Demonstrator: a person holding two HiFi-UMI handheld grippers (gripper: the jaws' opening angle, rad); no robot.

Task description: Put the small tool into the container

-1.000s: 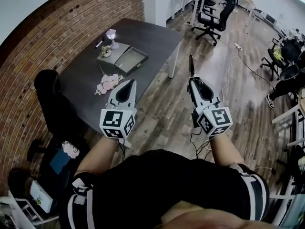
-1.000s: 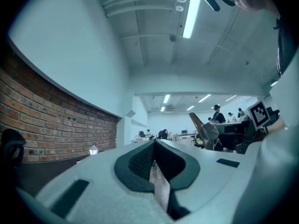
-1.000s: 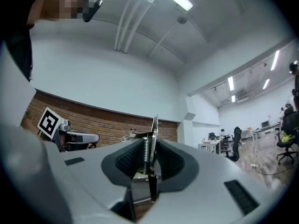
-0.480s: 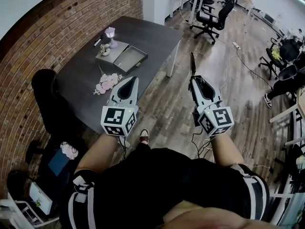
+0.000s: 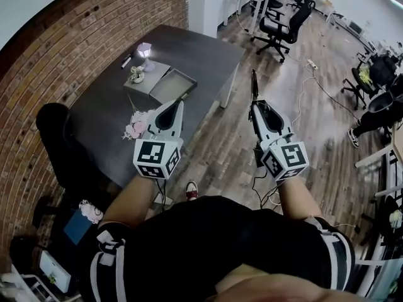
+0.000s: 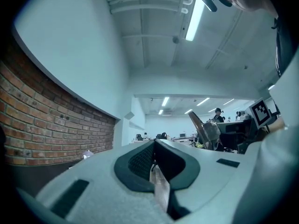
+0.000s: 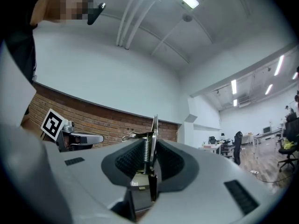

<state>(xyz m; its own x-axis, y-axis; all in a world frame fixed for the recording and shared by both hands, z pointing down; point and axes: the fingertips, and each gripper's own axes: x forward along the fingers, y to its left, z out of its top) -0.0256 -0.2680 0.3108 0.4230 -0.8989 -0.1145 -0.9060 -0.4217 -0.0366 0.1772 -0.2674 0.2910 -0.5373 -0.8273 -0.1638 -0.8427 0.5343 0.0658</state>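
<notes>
Closer now, your left claw (image 5: 181, 102) has reached the counter (image 5: 189, 49) edge, clenched on nothing; your right claw (image 5: 254, 106) grasps the small tool (image 5: 254, 83), upright over the floor; the container (image 5: 171, 85) sits just ahead-left of the left claw.

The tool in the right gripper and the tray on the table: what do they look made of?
Tool: bare metal with a greyish sheen, showing a coiled spring and a thin flat blade. Tray: dark grey, matte, with thin upright walls; metal or plastic, too small to tell.
</notes>
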